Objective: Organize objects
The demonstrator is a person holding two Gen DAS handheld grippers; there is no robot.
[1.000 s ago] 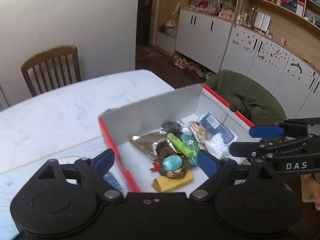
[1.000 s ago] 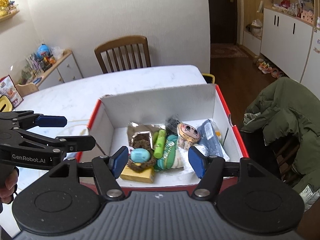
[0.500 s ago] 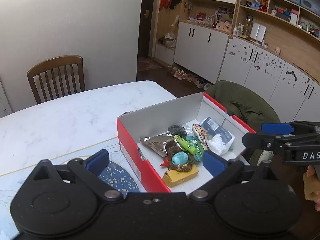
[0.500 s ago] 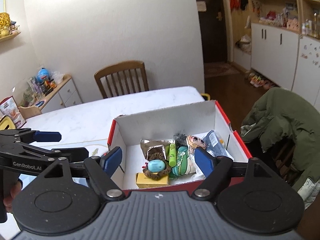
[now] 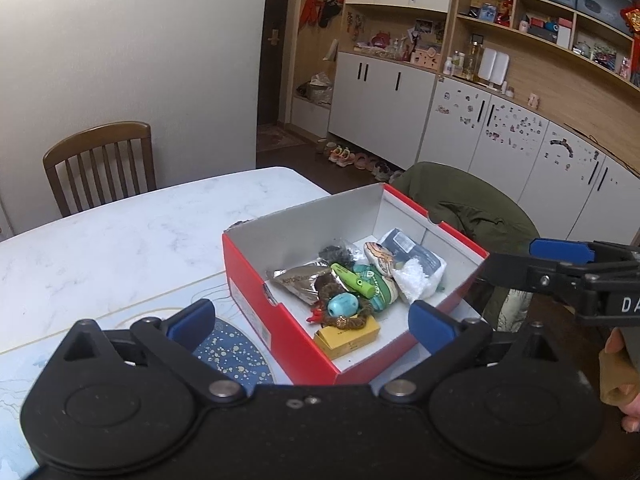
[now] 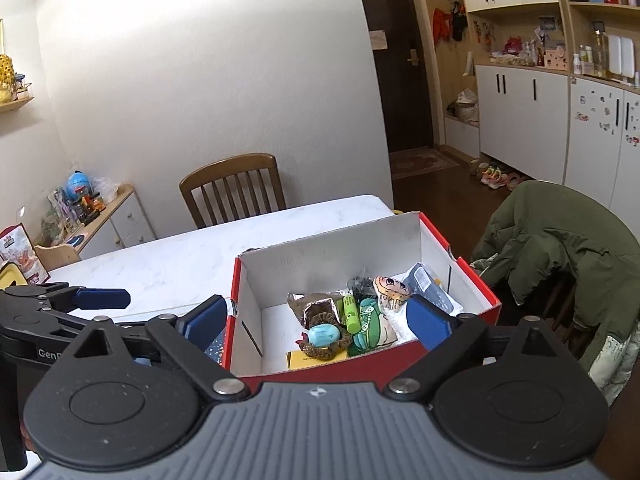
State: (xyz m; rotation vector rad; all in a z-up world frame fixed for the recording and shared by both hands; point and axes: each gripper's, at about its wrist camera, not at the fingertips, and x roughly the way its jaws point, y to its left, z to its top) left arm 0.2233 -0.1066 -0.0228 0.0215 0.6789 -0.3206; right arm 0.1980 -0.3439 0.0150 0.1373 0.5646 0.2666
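Box (image 5: pixel 280 320) on table (image 5: pixel 120 240), holding a heap of small items: pouch (image 5: pixel 300 280), green tube (image 5: pixel 354 278), blue egg (image 5: pixel 343 305), yellow pack (image 5: pixel 348 336). Left gripper (image 5: pixel 310 322) and right gripper (image 6: pixel 316 320), at 6 o'clock of the box, both spread wide and empty. Table otherwise bare; the gathering appears finished.

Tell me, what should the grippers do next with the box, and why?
Probably bring the right gripper down toward the blue egg. Both grippers are open, empty and held above the red box, and the left gripper hangs over that box's near wall. The egg lies on top of the pile on a brown ring, so it looks easiest to reach.
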